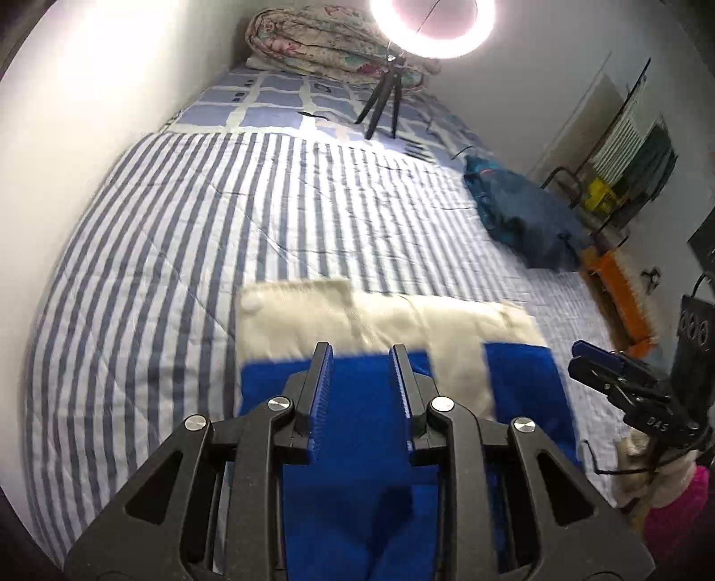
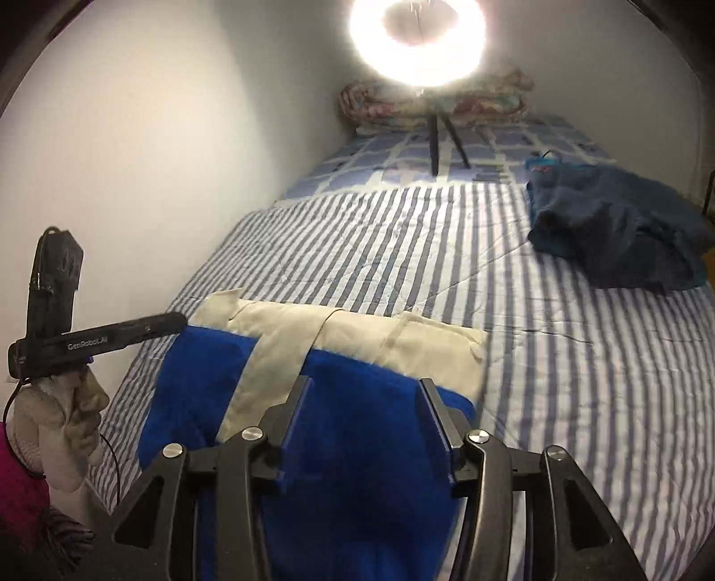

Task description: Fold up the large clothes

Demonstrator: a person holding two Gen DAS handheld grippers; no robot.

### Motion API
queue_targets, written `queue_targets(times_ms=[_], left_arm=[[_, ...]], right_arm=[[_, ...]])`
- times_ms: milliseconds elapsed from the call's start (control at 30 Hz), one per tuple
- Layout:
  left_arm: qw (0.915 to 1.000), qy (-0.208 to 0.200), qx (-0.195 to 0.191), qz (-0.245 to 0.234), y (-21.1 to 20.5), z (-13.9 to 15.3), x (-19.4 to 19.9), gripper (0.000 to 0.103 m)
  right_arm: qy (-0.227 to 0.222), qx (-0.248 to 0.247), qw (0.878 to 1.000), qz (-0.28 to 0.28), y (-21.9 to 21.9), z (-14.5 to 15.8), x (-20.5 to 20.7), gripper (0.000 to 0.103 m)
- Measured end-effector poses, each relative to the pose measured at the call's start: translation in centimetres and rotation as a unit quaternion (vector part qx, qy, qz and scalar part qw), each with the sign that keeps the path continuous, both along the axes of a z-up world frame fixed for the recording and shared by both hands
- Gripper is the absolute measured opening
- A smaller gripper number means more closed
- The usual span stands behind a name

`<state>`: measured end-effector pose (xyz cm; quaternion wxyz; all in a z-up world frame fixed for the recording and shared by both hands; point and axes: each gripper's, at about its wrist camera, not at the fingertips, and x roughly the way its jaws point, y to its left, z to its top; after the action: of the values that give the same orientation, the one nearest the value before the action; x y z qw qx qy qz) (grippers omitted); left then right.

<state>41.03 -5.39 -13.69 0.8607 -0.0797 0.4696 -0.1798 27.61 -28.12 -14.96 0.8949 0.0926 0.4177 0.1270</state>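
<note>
Right gripper [image 2: 363,393] open over blue-and-cream garment [image 2: 357,447] on striped bedspread [image 2: 558,357] — dark blue clothes pile [image 2: 621,228] far right.

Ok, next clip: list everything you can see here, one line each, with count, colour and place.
blue and cream garment: one, royal blue with cream panels, near end of the bed, under both grippers
striped bedspread: one, blue and white stripes, covering the bed
checked sheet: one, blue and white checks, far end of the bed
rolled quilt: one, floral pastel, at the head of the bed
ring light: one, white glow, on a black tripod on the checked sheet
dark blue clothes: one heap, navy with teal, right side of the bed
left gripper: one, black, blue pads, jaws apart, over the garment
right gripper: one, black, blue pads, jaws apart, over the garment
</note>
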Motion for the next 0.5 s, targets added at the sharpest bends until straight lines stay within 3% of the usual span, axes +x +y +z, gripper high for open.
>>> queue_targets(times_ms=[233,333,400,500], left_arm=[[0.9989,0.044,0.016,0.011,0.8,-4.5,2.8,0.025],[0.9973,0.065,0.033,-0.006,0.2,-7.1,2.4,0.025],[0.9981,0.055,0.028,-0.008,0.3,-8.0,1.9,0.025],[0.9980,0.052,0.033,-0.017,0.1,-7.9,1.9,0.025]], right_arm=[[0.034,-0.018,0.999,0.015,1.5,-3.2,4.5,0.040],[0.061,-0.061,0.995,0.044,2.8,-5.2,5.4,0.040],[0.086,-0.070,0.993,0.051,3.2,-7.1,5.6,0.040],[0.082,-0.083,0.992,0.047,3.6,-7.5,5.5,0.040]])
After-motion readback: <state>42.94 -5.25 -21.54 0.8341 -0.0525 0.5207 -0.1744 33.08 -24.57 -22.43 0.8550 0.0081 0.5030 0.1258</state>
